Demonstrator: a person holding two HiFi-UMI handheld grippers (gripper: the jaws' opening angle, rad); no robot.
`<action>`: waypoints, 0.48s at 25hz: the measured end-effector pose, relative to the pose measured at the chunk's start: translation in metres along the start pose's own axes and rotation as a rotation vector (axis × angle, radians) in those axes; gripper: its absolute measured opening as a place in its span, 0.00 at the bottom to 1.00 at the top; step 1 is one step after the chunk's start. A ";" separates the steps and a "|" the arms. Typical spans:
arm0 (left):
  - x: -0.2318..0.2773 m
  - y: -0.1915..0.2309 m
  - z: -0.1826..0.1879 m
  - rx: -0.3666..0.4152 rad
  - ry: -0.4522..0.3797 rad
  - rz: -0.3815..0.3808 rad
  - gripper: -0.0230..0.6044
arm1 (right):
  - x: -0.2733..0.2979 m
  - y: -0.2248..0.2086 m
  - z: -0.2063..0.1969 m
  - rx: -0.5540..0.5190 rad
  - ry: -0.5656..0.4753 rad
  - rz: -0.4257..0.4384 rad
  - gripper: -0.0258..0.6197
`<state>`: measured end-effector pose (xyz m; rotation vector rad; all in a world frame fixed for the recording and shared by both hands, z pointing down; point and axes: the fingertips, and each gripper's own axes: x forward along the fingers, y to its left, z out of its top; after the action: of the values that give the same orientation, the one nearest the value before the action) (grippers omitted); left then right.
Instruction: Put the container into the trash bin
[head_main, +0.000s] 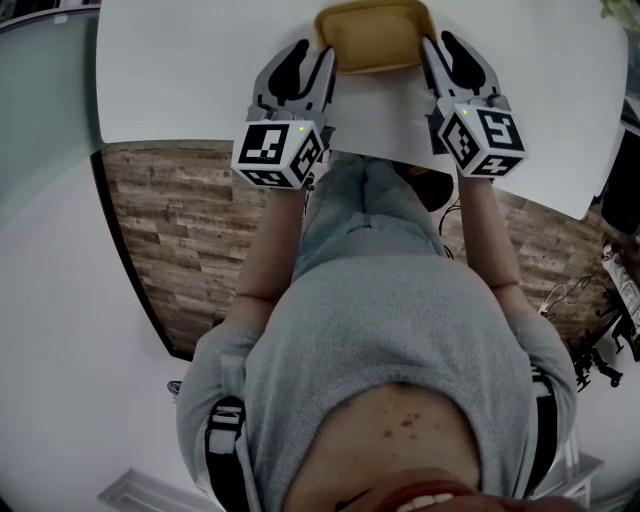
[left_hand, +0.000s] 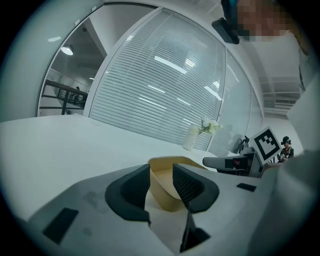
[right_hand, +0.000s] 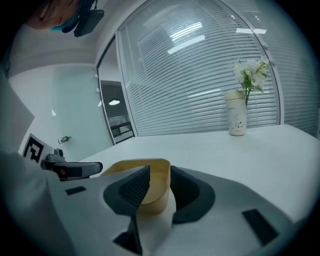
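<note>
- Found the left gripper (head_main: 315, 50) at the left end of the container (head_main: 375, 35), jaws apart and astride that end's wall, with one jaw outside and the other inside.
- Saw, in the left gripper view, the wall close against the outer jaw and a strip of tan floor between wall and inner jaw, so the inner pad stood off the wall.
- Found the right gripper (head_main: 445, 48) at the opposite end, likewise spread across the wall with one jaw in and one out.
- Noted, in the right gripper view, the rim just beside the outer jaw and bare interior showing before the inner pad, with no squeeze on the wall.
- Located the container at the far side of the white table (head_main: 200, 70), between the two grippers: shallow, tan, round-cornered, open side up.
- Could not tell from any view whether its base sat on the tabletop or hung just above it.
- Saw the left marker cube (head_main: 280, 152) and the right marker cube (head_main: 480, 138) over the table's near edge, either side of the person's knees.
- Picked out a white vase (right_hand: 236, 117) of white flowers, upright on the table, well apart from the container, in front of slatted blinds (right_hand: 200, 75).
- Made out a wood-plank floor (head_main: 180, 230) beside the table and the person's grey top (head_main: 400, 330) filling the lower head view.
</note>
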<state>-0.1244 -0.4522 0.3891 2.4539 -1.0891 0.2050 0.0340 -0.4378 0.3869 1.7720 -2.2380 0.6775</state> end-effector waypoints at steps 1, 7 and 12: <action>0.001 0.001 -0.002 0.003 0.007 0.003 0.23 | 0.001 -0.002 -0.001 0.003 0.002 -0.005 0.29; 0.008 0.006 -0.009 0.022 0.039 0.016 0.23 | 0.010 -0.005 -0.011 0.019 0.033 -0.010 0.29; 0.015 0.008 -0.012 0.029 0.078 0.030 0.23 | 0.014 -0.007 -0.019 0.028 0.062 -0.002 0.29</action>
<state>-0.1194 -0.4615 0.4067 2.4348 -1.0969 0.3258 0.0350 -0.4421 0.4107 1.7410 -2.1963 0.7572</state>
